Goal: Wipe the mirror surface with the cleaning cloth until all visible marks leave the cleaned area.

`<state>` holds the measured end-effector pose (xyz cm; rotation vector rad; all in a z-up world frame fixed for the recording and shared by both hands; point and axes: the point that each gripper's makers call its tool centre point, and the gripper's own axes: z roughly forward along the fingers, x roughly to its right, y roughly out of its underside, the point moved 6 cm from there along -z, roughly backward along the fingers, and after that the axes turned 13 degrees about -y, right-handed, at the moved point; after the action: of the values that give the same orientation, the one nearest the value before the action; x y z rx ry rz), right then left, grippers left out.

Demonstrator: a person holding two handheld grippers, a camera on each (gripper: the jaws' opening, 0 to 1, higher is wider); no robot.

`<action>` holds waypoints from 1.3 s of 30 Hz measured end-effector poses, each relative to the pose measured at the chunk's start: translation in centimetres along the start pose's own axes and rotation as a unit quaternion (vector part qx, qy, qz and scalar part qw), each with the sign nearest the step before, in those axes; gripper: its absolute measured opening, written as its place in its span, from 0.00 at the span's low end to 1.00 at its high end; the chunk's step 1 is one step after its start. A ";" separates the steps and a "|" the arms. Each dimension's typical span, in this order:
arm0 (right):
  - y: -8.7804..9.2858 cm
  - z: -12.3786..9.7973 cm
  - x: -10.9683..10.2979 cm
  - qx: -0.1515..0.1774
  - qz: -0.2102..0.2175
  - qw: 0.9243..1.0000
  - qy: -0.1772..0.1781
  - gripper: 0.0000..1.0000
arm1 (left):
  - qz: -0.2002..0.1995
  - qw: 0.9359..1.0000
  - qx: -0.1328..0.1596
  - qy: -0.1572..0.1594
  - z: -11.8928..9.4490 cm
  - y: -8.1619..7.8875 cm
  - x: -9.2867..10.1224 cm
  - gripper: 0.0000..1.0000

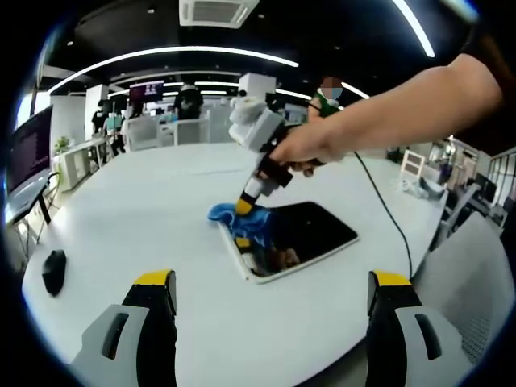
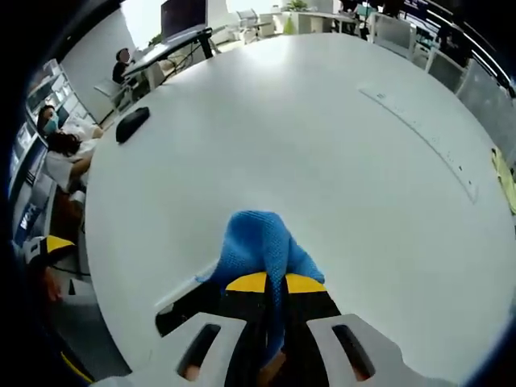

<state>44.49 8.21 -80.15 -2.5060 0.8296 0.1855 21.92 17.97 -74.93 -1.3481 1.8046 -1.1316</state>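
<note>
Over at the far left of the left gripper view sits a black computer mouse [image 1: 54, 271] on the white round table [image 1: 145, 210], well apart from the mirror [image 1: 302, 238] that anchors everything here. Next along, the left gripper [image 1: 272, 302] hangs above the table edge, short of the mirror – its two yellow-tipped jaws stand wide apart with nothing between them.

Now the mirror itself: a dark rectangular pane with a pale rim, lying flat on the table, its glass throwing back the ceiling. On its left end lies the blue cleaning cloth [image 1: 242, 219], bunched up and spilling partly over the mirror's edge onto the table. Pressing down on that cloth from above comes the right gripper [image 1: 243, 206], held in a person's hand [image 1: 310, 147], the bare forearm reaching in from the right, a black cable trailing off past the mirror's right side.

In the right gripper view the right gripper [image 2: 272, 284] has its jaws pinched together on the cleaning cloth [image 2: 262, 242] – blue fabric bulges out ahead of the yellow tips, with the dark mirror [image 2: 189, 310] just beneath and to the left of it. Beyond the cloth stretches the bare table [image 2: 339, 137], the mouse [image 2: 132, 123] far off near its rim.
</note>
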 end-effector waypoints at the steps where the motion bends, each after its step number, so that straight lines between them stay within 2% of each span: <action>1: 0.0 0.0 0.0 0.000 0.000 1.000 0.000 0.01 | 0.000 1.000 0.000 0.000 0.0 0.0 0.0 0.99; 21: -0.5 0.4 1.0 -0.003 -0.009 1.000 -0.004 0.01 | 0.001 1.000 -0.001 0.001 0.1 0.1 0.1 0.99; 29: 0.0 -0.1 1.0 -0.003 -0.011 1.000 0.003 0.01 | 0.003 1.000 -0.003 0.001 0.1 0.1 0.1 0.99; 39: 0.9 -0.6 1.9 -0.004 -0.007 1.000 0.010 0.01 | 0.005 1.000 -0.003 0.003 0.1 0.1 0.1 0.99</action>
<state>45.51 6.28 -80.52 -2.5239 0.8213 0.1611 21.91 17.86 -75.09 -1.3395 1.8186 -1.1272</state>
